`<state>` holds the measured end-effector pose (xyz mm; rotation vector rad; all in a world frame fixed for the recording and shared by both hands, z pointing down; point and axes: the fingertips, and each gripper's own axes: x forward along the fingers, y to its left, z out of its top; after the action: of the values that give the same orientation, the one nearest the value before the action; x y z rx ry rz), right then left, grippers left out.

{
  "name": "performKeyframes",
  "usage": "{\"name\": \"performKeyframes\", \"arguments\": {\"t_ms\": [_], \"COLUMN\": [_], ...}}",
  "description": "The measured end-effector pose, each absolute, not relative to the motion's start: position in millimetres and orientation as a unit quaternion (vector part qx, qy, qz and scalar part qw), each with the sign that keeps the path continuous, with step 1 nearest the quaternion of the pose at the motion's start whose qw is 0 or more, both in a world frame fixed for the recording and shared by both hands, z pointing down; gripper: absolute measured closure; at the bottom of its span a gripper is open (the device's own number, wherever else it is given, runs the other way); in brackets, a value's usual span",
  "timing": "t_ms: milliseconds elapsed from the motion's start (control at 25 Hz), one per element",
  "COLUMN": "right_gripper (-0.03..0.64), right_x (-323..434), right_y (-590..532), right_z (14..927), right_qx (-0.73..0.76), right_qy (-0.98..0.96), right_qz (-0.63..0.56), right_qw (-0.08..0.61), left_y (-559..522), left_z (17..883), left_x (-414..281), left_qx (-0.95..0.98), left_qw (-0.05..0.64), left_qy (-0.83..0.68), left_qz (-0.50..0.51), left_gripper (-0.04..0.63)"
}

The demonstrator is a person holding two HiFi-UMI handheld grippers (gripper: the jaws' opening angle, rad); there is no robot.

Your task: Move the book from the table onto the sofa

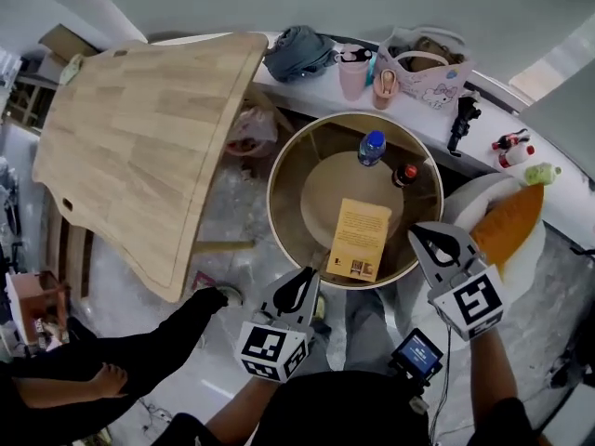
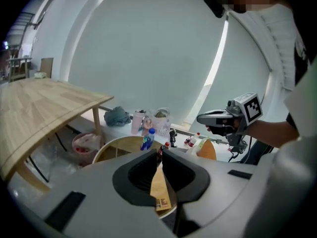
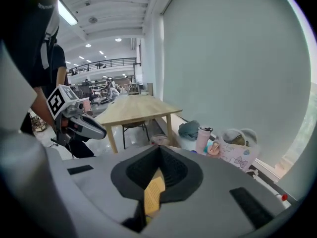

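A yellow book (image 1: 360,239) lies flat on the near side of the round table (image 1: 288,221), its near end at the rim. My left gripper (image 1: 310,274) hovers shut and empty just off the table's near-left edge. At the table's near-right edge my right gripper (image 1: 419,233) is shut too, holding nothing. In the left gripper view the jaws (image 2: 160,153) meet, with the book (image 2: 161,191) showing below them. The right gripper view has the book (image 3: 153,193) under its closed jaws (image 3: 159,150). A white seat (image 1: 476,191) with an orange cushion (image 1: 507,223) stands right of the table.
A blue-capped bottle (image 1: 372,147) and a dark red-capped bottle (image 1: 404,175) stand on the round table beyond the book. A large wooden table (image 1: 149,137) fills the left. On the far ledge are a grey bundle (image 1: 299,52), a pink tumbler (image 1: 353,72) and a tote bag (image 1: 423,68). A person's black sleeve (image 1: 139,342) reaches in at lower left.
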<state>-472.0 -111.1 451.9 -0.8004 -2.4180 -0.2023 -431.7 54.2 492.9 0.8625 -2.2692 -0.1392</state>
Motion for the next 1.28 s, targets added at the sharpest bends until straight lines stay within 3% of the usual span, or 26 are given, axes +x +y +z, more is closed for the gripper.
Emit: {"name": "performKeyframes", "arguments": {"t_ms": [360, 840, 1280], "right_gripper": [0.604, 0.592, 0.506], "right_x": [-515.5, -542.7, -539.6], "right_y": [-97.8, -83.8, -88.1], "right_z": [560.0, 716.5, 818.2], "right_qx": [-0.370, -0.436, -0.450], "right_qy": [-0.856, -0.795, -0.757], "right_qz": [-0.072, -0.066, -0.072], "right_qw": [0.352, 0.416, 0.469], "left_y": [52.5, 48.5, 22.3], "left_z": [612.2, 773.9, 841.0], "left_x": [-415.3, -364.5, -344.2], "left_qx": [0.241, 0.078, 0.004], "left_qw": [0.453, 0.559, 0.588], "left_qy": [-0.845, -0.782, -0.740], "left_qz": [-0.149, -0.265, -0.326], "left_gripper": [0.463, 0.426, 0.342]}}
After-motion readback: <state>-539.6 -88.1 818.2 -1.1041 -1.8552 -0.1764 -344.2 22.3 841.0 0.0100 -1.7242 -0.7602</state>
